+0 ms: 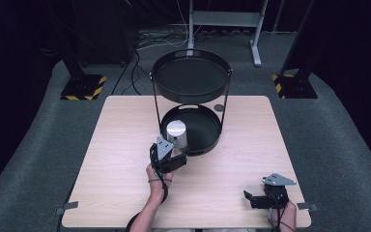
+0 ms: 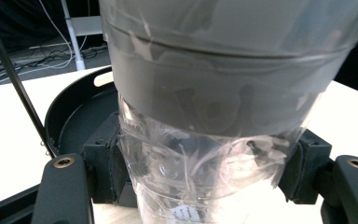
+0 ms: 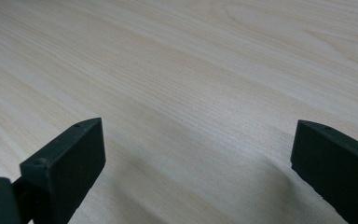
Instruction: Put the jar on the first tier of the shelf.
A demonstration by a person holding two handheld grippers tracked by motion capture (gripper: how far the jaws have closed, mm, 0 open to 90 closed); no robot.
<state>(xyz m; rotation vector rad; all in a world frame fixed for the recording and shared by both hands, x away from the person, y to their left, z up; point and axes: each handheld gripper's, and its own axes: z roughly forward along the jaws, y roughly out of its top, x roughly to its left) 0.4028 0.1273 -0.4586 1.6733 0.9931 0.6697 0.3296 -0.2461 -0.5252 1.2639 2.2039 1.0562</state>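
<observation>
A clear plastic jar [image 1: 177,136] with a grey band and a silvery lid stands upright at the front edge of the lower black tray [image 1: 207,126]. My left gripper [image 1: 173,153] is shut on the jar's lower body. In the left gripper view the jar [image 2: 214,121] fills the frame and both pads [image 2: 113,168] press its clear wall. My right gripper [image 1: 252,199] rests near the table's front right corner, pointing left. In the right gripper view its jaws stand wide apart over bare wood [image 3: 191,93], with nothing between them.
The two-tier black tray stand has an upper round tray [image 1: 192,75] on thin posts above the lower one. A small dark disc [image 1: 219,108] lies on the table behind the stand. The light wooden table [image 1: 116,159] ends just behind the stand.
</observation>
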